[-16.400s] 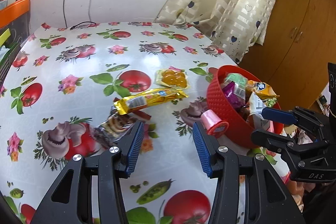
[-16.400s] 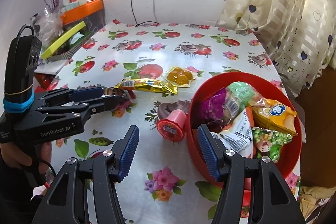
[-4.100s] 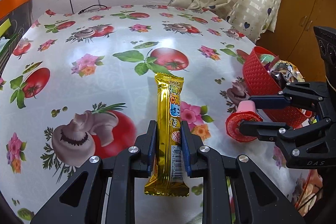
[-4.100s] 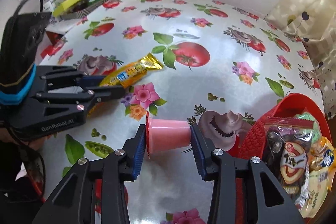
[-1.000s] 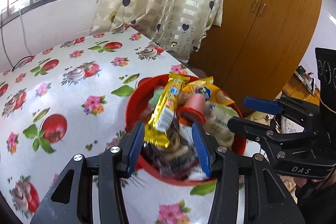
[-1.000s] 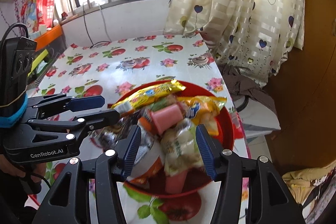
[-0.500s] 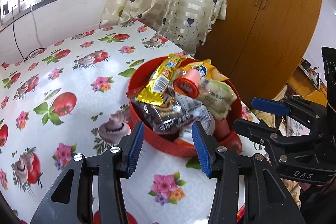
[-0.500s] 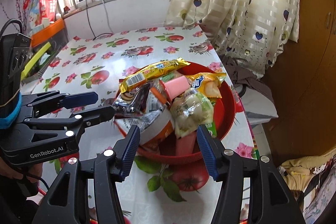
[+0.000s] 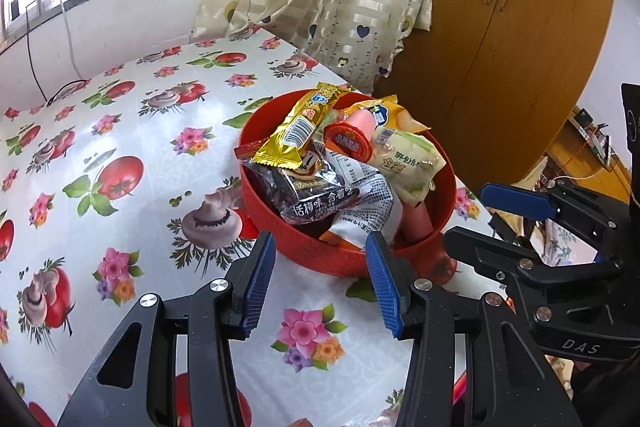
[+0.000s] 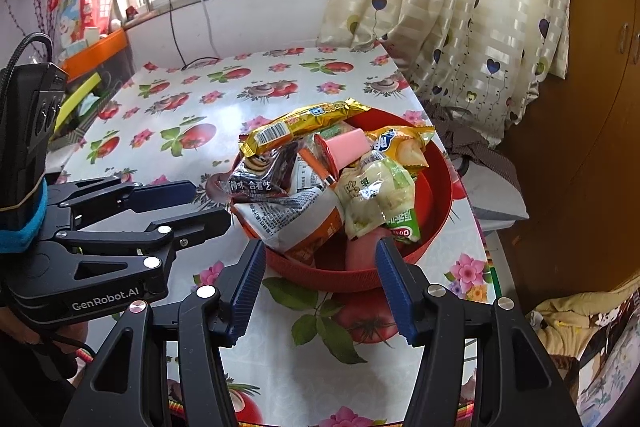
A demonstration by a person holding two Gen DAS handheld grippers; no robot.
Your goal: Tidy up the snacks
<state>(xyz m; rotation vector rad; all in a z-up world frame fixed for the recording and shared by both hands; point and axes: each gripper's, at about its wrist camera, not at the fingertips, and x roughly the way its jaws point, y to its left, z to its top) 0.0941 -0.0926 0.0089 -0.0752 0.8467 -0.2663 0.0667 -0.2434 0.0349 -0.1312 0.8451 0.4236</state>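
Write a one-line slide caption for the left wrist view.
Open left gripper hovers before a red basket heaped with snacks, a gold bar lying on top.

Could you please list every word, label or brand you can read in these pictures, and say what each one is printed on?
"GenRobot.AI": on the body of the left gripper, seen from the right wrist.
"DAS": on the body of the right gripper, seen from the left wrist.
"话梅味 含着吃": on the dark snack packet in the red basket.
Print on the gold bar, the barcodes and the other wrappers: too small or blurred.
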